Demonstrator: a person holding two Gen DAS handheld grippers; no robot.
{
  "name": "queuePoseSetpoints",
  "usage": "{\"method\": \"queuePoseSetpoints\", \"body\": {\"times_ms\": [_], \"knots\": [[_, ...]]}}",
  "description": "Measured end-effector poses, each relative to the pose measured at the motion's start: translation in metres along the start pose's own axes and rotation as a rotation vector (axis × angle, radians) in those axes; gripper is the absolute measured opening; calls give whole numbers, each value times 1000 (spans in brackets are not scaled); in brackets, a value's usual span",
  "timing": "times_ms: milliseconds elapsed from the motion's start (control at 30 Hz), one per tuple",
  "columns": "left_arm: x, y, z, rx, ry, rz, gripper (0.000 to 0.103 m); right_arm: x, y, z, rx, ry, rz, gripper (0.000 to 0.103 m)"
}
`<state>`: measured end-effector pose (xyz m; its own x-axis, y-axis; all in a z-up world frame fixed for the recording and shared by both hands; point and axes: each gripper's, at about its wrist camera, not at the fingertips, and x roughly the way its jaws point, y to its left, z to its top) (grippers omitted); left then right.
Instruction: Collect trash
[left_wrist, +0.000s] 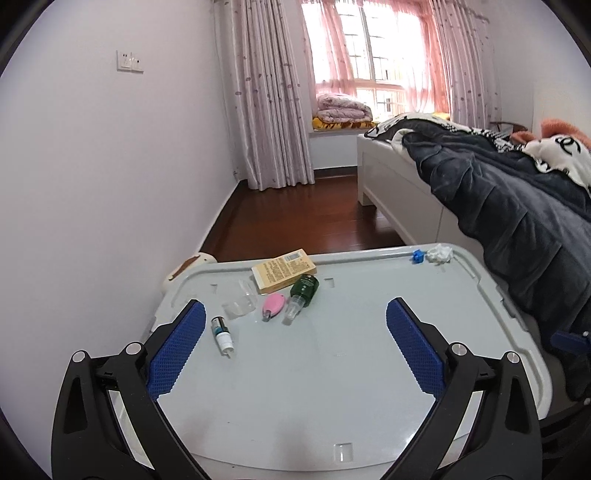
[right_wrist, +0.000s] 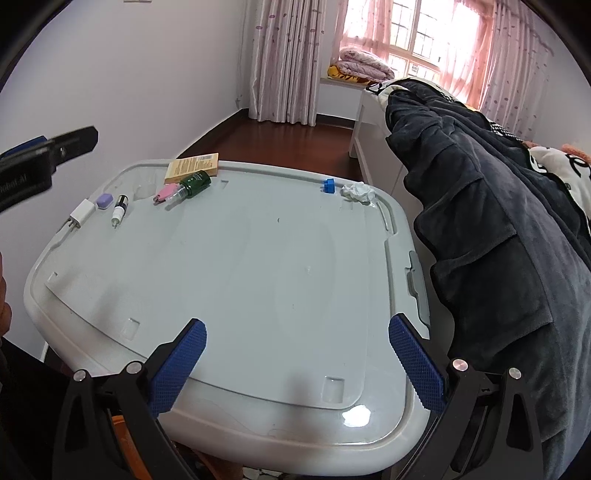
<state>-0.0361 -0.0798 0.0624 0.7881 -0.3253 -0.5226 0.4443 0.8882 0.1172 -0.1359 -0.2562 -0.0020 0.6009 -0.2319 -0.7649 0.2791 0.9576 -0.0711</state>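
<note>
Right wrist view shows the right gripper (right_wrist: 297, 354) with its blue pads (right_wrist: 177, 365) spread wide and holding nothing, above the near edge of the grey plastic lid (right_wrist: 258, 280). The crumpled white paper (right_wrist: 357, 192) lies at the far right corner of the lid, well apart from these fingers, just beside a small blue block (right_wrist: 328, 185). The left gripper (left_wrist: 295, 332) is also spread wide and empty, over the lid's left half; the paper (left_wrist: 439, 254) is far ahead to its right. At the far left side lie a yellow box (right_wrist: 192, 168), a green bottle (right_wrist: 194, 183), a pink object (right_wrist: 165, 192) and a white charger (right_wrist: 79, 214).
</note>
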Motion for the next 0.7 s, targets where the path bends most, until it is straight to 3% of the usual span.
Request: {"method": "queuePoseSetpoints", "body": {"times_ms": [233, 700], "knots": [[1, 2, 0, -21, 7, -42, 96, 3, 6, -2, -36, 12, -12, 98], [5, -3, -2, -2, 29, -38, 96, 4, 2, -3, -21, 17, -4, 98]]}}
